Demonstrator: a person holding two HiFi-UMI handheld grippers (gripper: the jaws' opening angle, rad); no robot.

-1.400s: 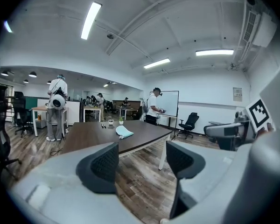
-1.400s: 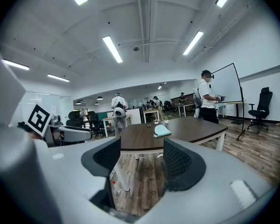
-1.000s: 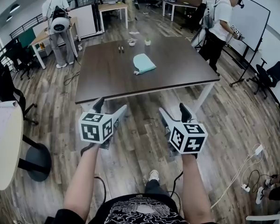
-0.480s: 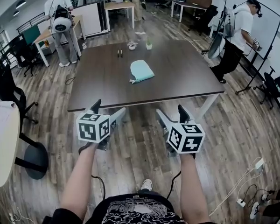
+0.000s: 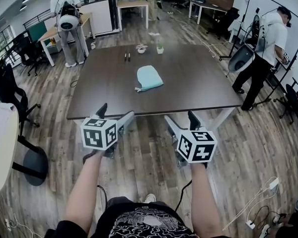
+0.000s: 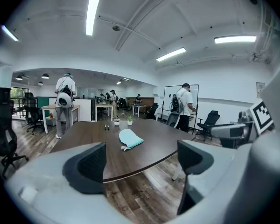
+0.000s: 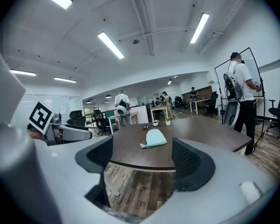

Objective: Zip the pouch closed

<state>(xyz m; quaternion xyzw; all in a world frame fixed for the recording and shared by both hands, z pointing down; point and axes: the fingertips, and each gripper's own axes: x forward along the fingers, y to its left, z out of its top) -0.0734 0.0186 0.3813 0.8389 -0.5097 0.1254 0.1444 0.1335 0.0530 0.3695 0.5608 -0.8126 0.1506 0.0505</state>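
Observation:
A light teal pouch (image 5: pixel 149 78) lies flat on the dark brown table (image 5: pixel 198 90), near its middle; a small tab sticks out at its near end. It also shows in the left gripper view as the pouch (image 6: pixel 130 138) and in the right gripper view as the pouch (image 7: pixel 155 137). My left gripper (image 5: pixel 116 112) and right gripper (image 5: pixel 180 116) hang side by side over the wooden floor, just short of the table's near edge and well apart from the pouch. Both are open; their jaws have just been opening, with nothing between them (image 6: pixel 142 164) (image 7: pixel 142 160).
Two pens (image 5: pixel 127 56), a small bowl (image 5: pixel 141 49) and a potted plant (image 5: pixel 160 47) sit at the table's far side. A person with a backpack (image 5: pixel 263 58) stands at its right end. Black chairs (image 5: pixel 7 90) and a round white table (image 5: pixel 0 148) are at left.
The table's near edge has come closer to both grippers as I moved forward. The person at the right has shifted along the table's right end.

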